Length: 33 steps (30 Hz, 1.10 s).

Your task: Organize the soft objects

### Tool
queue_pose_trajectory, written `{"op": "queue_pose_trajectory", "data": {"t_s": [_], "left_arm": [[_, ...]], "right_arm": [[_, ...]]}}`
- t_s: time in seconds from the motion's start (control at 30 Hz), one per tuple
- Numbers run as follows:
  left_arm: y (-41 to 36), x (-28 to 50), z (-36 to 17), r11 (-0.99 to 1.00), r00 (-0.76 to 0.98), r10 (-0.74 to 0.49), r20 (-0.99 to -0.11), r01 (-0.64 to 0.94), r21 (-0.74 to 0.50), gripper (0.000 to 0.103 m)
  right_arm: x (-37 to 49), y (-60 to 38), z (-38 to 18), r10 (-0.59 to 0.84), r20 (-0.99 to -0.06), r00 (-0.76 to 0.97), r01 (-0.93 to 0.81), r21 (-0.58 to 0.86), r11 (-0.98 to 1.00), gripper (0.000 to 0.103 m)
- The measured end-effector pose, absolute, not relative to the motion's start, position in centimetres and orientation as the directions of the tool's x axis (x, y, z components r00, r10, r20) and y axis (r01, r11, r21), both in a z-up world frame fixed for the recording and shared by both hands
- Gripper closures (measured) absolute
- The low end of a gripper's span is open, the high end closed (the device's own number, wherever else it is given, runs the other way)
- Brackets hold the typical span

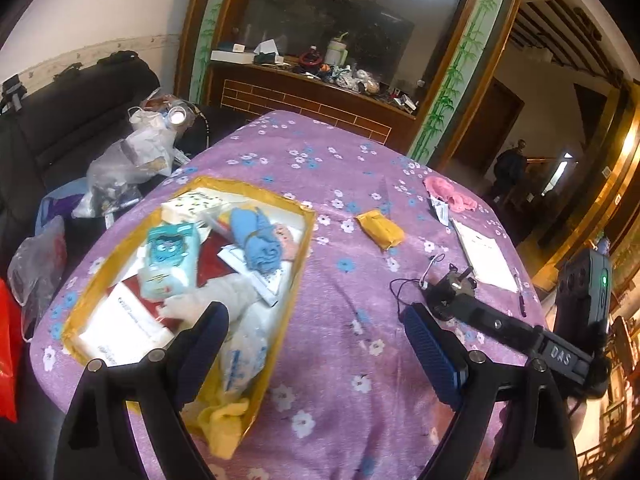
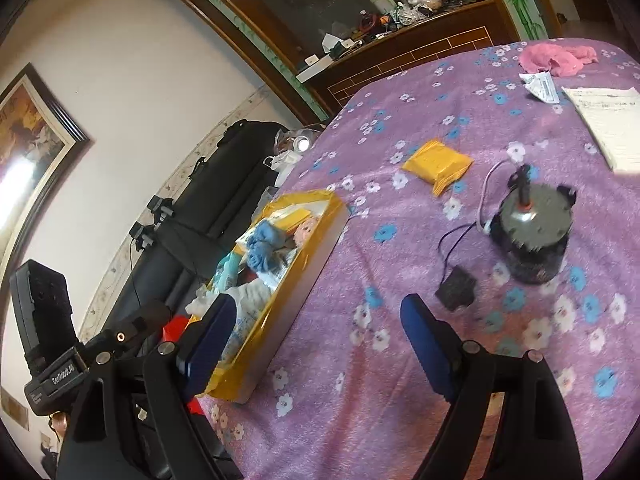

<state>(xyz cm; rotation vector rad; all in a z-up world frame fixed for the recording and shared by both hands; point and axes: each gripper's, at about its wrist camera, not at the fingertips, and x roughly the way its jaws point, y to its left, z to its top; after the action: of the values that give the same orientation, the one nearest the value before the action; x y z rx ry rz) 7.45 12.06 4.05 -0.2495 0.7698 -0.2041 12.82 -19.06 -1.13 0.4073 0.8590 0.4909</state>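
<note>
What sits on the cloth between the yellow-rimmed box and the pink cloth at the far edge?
A yellow packet, alone on the purple tablecloth between the box and the pink cloth; both wrist views show it.

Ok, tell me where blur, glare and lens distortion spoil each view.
Left wrist view: fisheye bends the wooden frame; glare on the papers in the yellow-rimmed box; yellow cloth smeared. Right wrist view: the dark motor is motion-blurred; the framed picture blows out white.

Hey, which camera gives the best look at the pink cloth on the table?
The right wrist view. There the pink cloth lies large and unblocked near the top right, its crumpled folds clear on the purple tablecloth. The left wrist view shows the same cloth smaller, at the table's far edge, with less detail.
</note>
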Motion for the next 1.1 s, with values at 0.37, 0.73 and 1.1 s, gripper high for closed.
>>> {"op": "queue_pose_trajectory", "data": {"t_s": [0.37, 0.73, 1.1], "left_arm": [[11.4, 14.1, 3.1, 0.916, 0.658, -0.355, -0.664, 0.105, -0.387, 0.011], [15.3, 15.0, 1.7, 0.884, 0.660, -0.389, -0.643, 0.071, -0.461, 0.011], [15.7, 12.9, 1.9, 0.870, 0.658, -0.411, -0.631, 0.076, -0.488, 0.011]], "right_arm": [[25.7, -18.9, 0.0, 0.328, -0.847, 0.418, -0.154, 0.289, 0.945, 0.019], [36.9, -15.8, -7.2, 0.079, -0.974, 0.213, 0.037, 0.089, 0.995, 0.019], [32.4, -14.3, -8.2, 0.133, -0.971, 0.197, -0.029, 0.130, 0.991, 0.097]]}}
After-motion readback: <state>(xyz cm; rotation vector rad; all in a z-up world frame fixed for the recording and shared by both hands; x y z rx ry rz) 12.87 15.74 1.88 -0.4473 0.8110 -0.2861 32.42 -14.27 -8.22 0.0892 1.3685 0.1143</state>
